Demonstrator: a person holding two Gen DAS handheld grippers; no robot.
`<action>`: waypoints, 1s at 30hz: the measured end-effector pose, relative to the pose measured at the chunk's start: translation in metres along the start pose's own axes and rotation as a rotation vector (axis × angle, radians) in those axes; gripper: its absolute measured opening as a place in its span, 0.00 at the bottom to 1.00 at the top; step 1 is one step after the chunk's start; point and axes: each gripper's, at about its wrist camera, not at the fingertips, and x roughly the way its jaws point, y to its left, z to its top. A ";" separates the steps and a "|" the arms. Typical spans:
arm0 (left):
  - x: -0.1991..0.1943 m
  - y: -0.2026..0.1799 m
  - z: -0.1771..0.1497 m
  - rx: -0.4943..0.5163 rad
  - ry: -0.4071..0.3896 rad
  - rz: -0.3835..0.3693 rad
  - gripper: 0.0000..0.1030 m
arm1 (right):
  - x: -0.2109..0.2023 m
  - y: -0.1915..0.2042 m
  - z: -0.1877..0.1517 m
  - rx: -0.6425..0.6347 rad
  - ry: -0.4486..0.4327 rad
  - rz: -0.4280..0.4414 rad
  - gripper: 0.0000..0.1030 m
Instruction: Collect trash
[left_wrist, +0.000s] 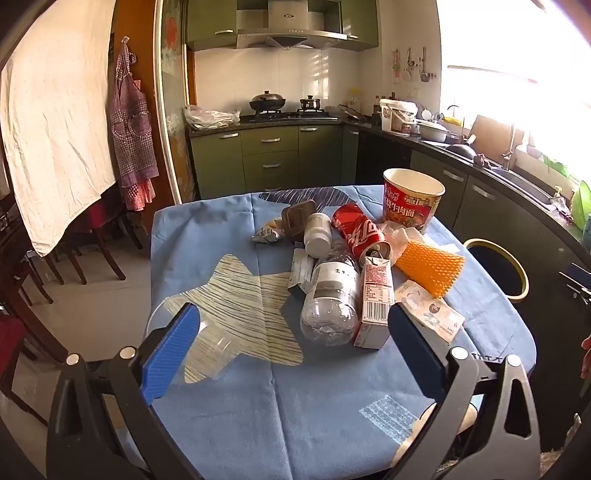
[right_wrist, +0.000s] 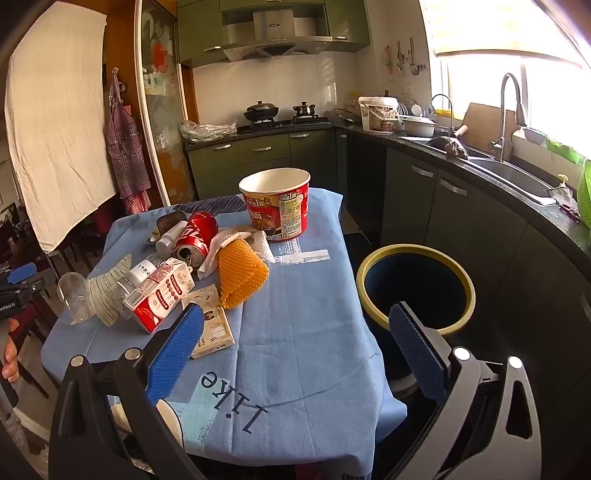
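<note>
Trash is all bunched up in the middle of the table (right_wrist: 306, 332), which has a blue cloth over it, so nothing's been collected yet as far as I can tell. The pile has a red soda can (left_wrist: 360, 230) on its side, a clear plastic bottle (left_wrist: 330, 295) lying flat, a small carton (left_wrist: 375, 301) leaning against the bottle, an orange foam sleeve (left_wrist: 430, 266), a flat cardboard packet (right_wrist: 210, 321) and a white pill bottle (left_wrist: 317, 234). A noodle cup (right_wrist: 279, 206) stands upright at the far end, and a clear plastic cup (right_wrist: 74, 297) lies tipped over near the left edge, a bit apart from the rest.

The bin (right_wrist: 415, 288) sits on the floor right beside the table's right edge, mouth open upward, which I'd guess is so stuff can go straight in.

Left gripper (left_wrist: 291, 347) is spread wide with nothing between its pads, angled down toward the bottle and carton. Right gripper (right_wrist: 295, 339) is also spread wide and empty, hanging over the near right part of the table, with the bin just past its right finger. Neither is touching anything.
</note>
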 end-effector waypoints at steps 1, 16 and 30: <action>0.000 -0.001 0.000 -0.001 0.001 -0.002 0.94 | 0.000 0.000 0.000 -0.001 0.000 -0.001 0.96; 0.003 0.003 -0.002 -0.009 0.006 -0.006 0.94 | 0.001 -0.003 0.000 0.011 0.002 0.003 0.96; -0.005 0.009 0.001 -0.012 -0.002 -0.005 0.94 | -0.001 -0.003 -0.001 0.020 -0.002 0.003 0.96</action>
